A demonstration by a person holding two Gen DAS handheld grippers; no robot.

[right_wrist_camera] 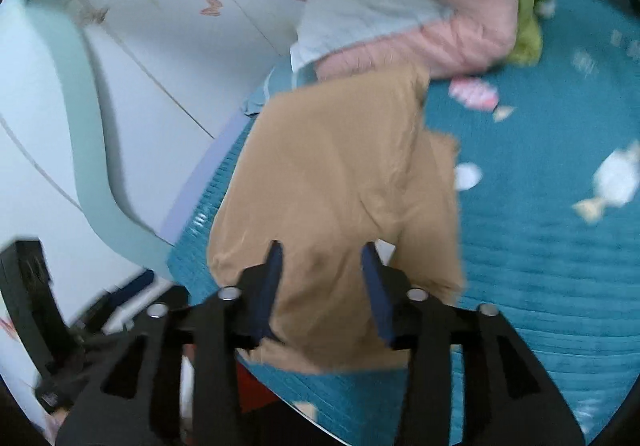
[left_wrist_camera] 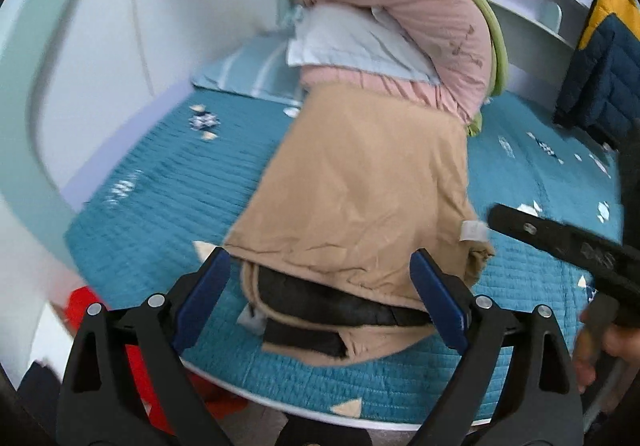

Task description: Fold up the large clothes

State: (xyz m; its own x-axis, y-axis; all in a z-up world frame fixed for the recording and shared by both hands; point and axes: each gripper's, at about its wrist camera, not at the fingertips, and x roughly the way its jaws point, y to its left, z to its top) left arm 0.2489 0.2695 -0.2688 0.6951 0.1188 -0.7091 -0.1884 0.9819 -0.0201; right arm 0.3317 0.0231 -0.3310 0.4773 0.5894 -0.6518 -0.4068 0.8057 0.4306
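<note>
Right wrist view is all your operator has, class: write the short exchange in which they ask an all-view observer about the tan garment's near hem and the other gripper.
Operator: My gripper hides the near hem. What is there?
Observer: On the tan garment, a black lining shows at the near opening, seen from the left wrist.
Operator: Is the left gripper holding any cloth?
Observer: No. The left gripper is open, its blue pads either side of that hem, apparently above it.
Operator: Anything to my right that I miss?
Observer: A navy and yellow puffer jacket hangs at the far right, beyond the teal bedspread.
</note>
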